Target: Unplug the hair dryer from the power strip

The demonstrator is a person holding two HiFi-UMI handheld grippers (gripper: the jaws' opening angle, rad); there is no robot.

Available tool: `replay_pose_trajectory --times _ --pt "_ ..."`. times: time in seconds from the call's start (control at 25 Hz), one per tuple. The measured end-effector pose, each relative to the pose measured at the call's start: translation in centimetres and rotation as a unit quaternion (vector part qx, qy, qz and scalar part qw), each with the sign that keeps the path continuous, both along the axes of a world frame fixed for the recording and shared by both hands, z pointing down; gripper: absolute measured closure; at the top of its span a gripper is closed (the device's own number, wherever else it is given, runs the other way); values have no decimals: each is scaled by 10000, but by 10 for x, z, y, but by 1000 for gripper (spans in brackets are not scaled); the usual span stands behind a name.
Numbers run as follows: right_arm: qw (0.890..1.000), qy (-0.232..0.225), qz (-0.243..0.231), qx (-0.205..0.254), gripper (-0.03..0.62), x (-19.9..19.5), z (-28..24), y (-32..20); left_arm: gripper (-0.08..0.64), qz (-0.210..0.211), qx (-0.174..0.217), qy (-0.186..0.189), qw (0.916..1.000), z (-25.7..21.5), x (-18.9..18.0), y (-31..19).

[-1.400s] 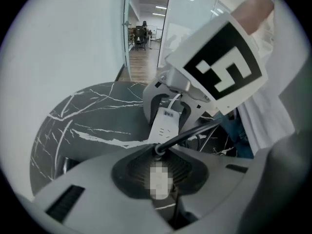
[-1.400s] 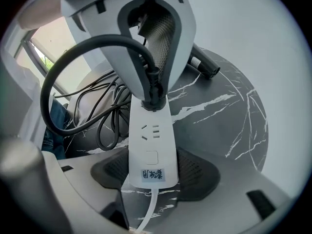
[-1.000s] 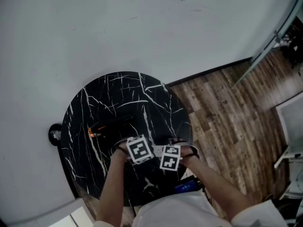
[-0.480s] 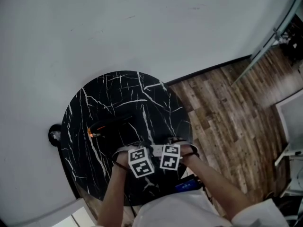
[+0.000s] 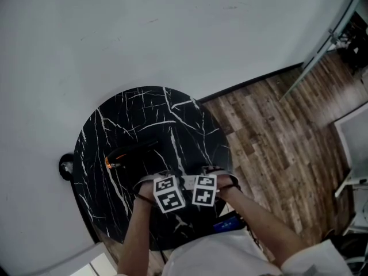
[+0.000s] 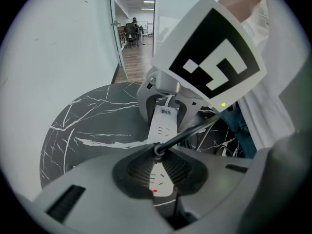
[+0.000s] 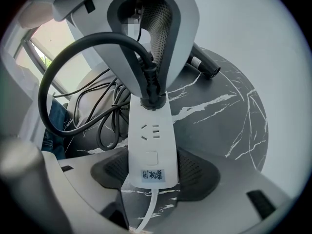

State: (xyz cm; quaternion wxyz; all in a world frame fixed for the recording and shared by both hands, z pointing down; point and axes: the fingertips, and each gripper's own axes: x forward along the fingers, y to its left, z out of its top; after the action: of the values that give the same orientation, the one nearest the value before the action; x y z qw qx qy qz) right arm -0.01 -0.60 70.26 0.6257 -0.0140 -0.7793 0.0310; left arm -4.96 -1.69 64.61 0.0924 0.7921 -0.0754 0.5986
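Both grippers point steeply down over the near edge of the round black marble counter (image 5: 132,117). The white power strip (image 7: 148,145) lies flat on it, running between the two tools. The right gripper (image 7: 151,172) has its jaws clenched across the strip's end, one pad against each long side, near the label and the thin white lead (image 7: 147,213). At the other end, the black plug (image 7: 150,99) sits fully seated in its socket. The left gripper (image 6: 157,154) has its jaws clamped on the plug where the black cord (image 7: 63,77) leaves it. The cord arcs up and over, then joins loose loops (image 7: 105,116) lying on the counter beside the strip. A small red light (image 6: 155,191) shows on the strip. Farther back on the counter lies a dark body, probably the hair dryer (image 7: 204,67); black on black, its shape is hard to read.
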Motion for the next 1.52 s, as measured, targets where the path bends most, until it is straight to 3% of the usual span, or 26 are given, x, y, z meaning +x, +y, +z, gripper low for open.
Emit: replay_pose_trajectory --times 0.24,0.56,0.64,0.84,1.08,1.52 --pt "10000 3 -4 -3 318 1 0 1 514 -83 357 -90 9993 1 0 1" --pt "10000 -18 -4 14 318 -1 1 1 514 -242 -687 254 9970 0 -2 1" --pt "10000 3 25 11 319 -1 1 1 514 -155 -533 163 9983 -1 -2 1" --pt "10000 34 -16 8 319 -1 1 0 514 -178 551 -122 9982 -5 0 0" --pt "10000 -41 63 -15 319 1 1 0 515 -79 351 -128 9993 -3 -11 11" --pt "9999 -143 -20 -36 318 0 0 -1 514 -593 853 168 9945 -7 -13 7"
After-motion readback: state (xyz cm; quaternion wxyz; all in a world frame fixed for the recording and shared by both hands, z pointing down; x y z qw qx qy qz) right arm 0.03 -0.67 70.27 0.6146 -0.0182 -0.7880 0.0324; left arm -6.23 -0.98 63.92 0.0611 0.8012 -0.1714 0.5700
